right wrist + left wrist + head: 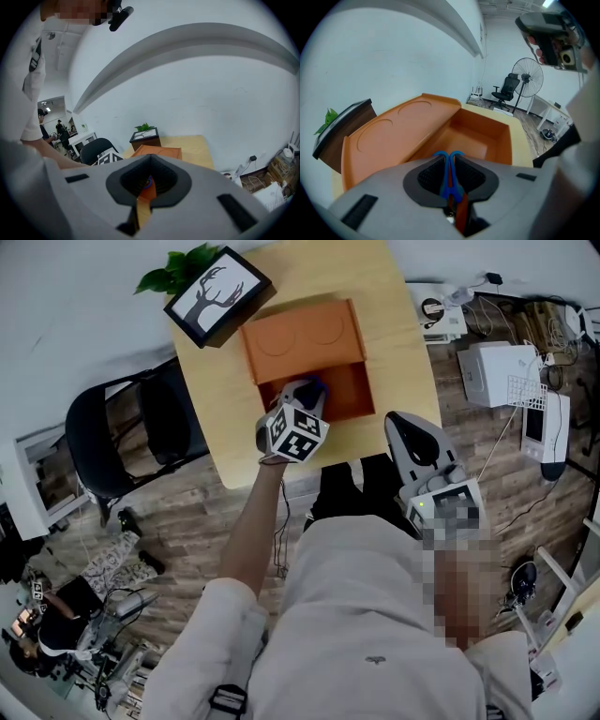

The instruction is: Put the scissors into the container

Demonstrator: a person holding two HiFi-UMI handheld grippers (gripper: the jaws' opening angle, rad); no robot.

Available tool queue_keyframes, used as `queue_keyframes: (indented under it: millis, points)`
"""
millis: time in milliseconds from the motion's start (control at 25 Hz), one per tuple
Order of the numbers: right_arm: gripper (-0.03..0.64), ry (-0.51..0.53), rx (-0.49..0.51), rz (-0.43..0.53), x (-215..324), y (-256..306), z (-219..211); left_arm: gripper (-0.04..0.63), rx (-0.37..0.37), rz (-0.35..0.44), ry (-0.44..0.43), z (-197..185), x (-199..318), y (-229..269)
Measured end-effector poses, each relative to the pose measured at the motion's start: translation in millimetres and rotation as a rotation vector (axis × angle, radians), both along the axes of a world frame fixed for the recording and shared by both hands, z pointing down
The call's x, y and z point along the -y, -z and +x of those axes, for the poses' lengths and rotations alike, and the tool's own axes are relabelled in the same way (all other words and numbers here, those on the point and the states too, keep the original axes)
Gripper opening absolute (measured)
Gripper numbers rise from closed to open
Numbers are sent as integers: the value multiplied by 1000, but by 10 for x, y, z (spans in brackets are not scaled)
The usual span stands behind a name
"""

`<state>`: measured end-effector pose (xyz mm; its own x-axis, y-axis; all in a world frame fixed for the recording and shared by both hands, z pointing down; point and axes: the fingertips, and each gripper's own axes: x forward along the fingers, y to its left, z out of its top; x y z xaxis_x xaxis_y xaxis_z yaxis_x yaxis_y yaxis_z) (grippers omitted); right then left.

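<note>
Blue scissors (449, 187) tight in left hand-held gripper (449, 161) above open orange container (393, 136) (right hand-held gripper (150, 164) closed)

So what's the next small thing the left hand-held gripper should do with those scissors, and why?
Probably ease the left hand-held gripper straight down a little. Its jaws are shut on the blue scissors, and it hangs just over the orange container's open compartment, so lowering first should let the scissors be released gently inside rather than dropped.
</note>
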<state>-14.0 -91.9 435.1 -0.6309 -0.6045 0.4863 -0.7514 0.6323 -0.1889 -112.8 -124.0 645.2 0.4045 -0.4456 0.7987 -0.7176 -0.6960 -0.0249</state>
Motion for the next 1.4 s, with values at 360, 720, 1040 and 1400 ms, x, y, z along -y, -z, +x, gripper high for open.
queue_keyframes:
  millis: [360,720,1040,1400]
  points:
    - [-2,0,0,0,-10,4,-60,71,-9,8,-17,22,26,4]
    - [-2,-4,-11,15,-35,61,-106,71,-12,41,-34,-24,20,189]
    - [-2,5,-4,47,-100,162,-196,69,-73,85,3,-77,-95,550]
    - [-2,46,17,82,-146,284,-276,67,-170,108,92,-134,-359,973]
